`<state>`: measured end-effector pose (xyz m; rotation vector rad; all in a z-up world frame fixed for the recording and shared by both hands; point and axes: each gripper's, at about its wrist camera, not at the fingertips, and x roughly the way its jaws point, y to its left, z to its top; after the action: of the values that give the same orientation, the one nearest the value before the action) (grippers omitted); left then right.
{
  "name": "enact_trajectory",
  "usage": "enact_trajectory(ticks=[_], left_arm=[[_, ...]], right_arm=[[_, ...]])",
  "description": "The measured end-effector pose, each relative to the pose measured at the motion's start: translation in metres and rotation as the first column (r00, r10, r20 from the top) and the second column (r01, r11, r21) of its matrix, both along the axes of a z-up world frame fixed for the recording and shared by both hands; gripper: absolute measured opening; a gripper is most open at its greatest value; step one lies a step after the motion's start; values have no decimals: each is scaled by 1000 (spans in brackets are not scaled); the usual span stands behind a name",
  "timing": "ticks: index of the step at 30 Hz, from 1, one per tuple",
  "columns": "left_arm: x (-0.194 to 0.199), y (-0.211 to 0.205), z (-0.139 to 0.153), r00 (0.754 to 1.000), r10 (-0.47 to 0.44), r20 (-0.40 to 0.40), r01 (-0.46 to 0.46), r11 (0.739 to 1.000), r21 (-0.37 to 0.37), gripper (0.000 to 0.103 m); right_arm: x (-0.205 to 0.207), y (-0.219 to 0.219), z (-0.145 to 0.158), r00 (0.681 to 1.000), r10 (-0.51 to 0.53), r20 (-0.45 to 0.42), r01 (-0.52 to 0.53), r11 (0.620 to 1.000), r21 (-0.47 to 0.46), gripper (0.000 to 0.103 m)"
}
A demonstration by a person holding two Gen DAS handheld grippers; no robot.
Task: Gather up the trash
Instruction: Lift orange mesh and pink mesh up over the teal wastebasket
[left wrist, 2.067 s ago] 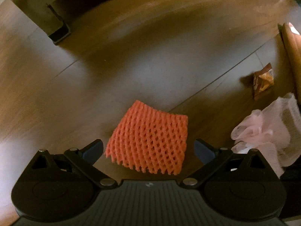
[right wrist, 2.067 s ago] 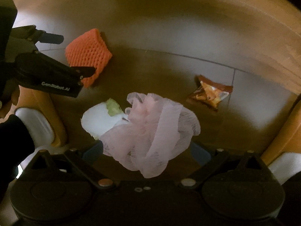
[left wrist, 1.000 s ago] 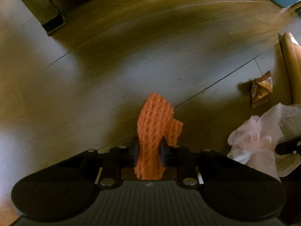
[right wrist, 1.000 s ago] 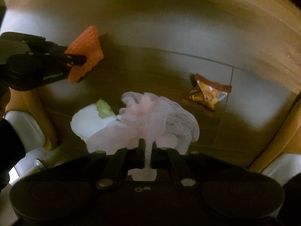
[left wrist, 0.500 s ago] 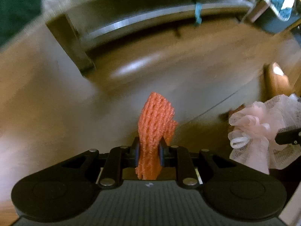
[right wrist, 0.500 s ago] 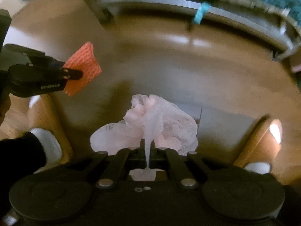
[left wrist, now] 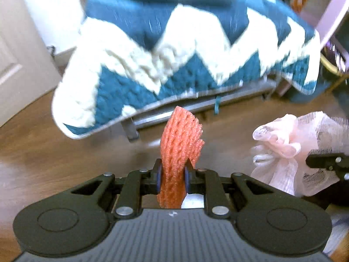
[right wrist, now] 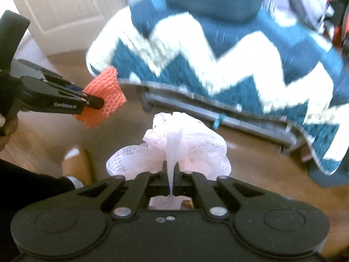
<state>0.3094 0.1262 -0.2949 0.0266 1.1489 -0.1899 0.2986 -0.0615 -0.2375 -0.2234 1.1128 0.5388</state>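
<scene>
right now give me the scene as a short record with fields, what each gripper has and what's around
left gripper: shut on the orange foam net, net squeezed upright between the pads
right gripper: shut on the pink mesh bag, a thin strand pinched, the rest bunched ahead of the jaws
held items: both clear of the wooden floor
background: teal and white zigzag blanket draped over a metal frame
also in view: tan shoe, white door
image quality: background blurred

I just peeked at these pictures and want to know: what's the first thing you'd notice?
The bright orange foam net, pinched upright in the left gripper, jumps out at the middle of the left wrist view. Beside it, the right gripper clamps a pale pink mesh bag. Behind both hangs a big teal and white zigzag blanket.
</scene>
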Motion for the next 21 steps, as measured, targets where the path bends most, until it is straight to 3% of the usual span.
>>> enact_trajectory(ticks=[5,10,21], left_arm=[[-19,-7,66,993,47,112,-46,999,-15,18],[-31,-15,122,971,86,222,-81,996,-31,18],[-43,-32,252,880,122,459,-119,992,-36,19]], right_arm=[[-13,-10,57,988,27,152,-33,999,35,0],[-22,-24,118,952,43,304,-63,996,59,0],[-21,-47,236,832,7,555,-93,988,127,0]])
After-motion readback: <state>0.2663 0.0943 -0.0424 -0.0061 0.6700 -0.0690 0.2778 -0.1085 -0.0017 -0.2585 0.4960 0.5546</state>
